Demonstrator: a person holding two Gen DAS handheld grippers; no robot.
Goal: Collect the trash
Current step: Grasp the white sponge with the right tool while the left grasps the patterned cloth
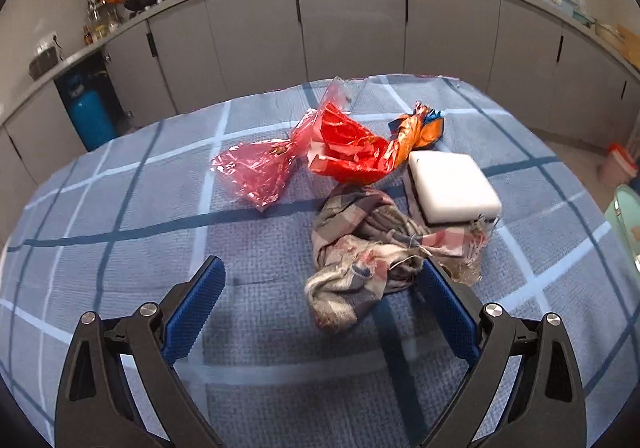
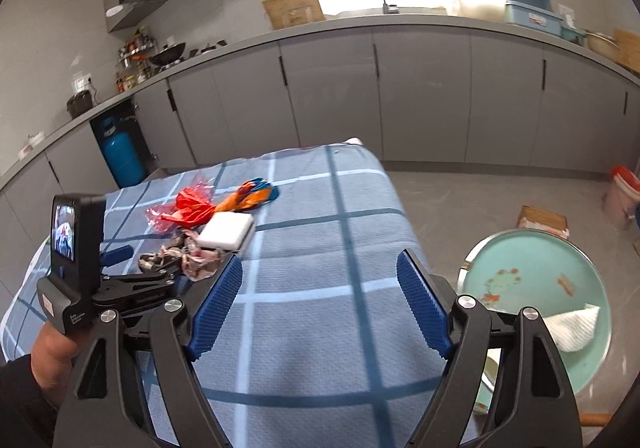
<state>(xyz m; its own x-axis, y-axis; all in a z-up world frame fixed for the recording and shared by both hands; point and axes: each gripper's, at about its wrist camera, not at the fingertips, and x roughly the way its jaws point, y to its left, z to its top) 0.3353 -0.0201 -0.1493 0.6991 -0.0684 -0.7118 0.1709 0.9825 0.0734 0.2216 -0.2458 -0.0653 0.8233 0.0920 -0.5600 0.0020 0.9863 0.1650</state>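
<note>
While both grippers gape empty, your left gripper (image 1: 320, 280) sits nearest the crumpled cloth (image 1: 372, 248), just ahead-right.

1. A crumpled pink translucent cellophane wrapper (image 1: 256, 172) lay flat on the blue checked cloth of the counter (image 1: 120, 208), leftmost of the cluster.
2. A crinkled red foil wrapper (image 1: 344, 144) lay just right of it, touching it.
3. A twisted orange and blue foil wrapper (image 1: 416, 128) lay against the red one's far right end.
4. A white square foam block (image 1: 452, 184) with rounded corners sat in front of the orange wrapper, resting partly on the rag.
5. A bunched, frayed plaid cloth rag (image 1: 360, 252) in grey, pink and white lay nearest, below the red wrapper.
6. A round pale green basin (image 2: 540, 288) stood beside the counter, holding a crumpled white paper towel (image 2: 572, 328).
</note>
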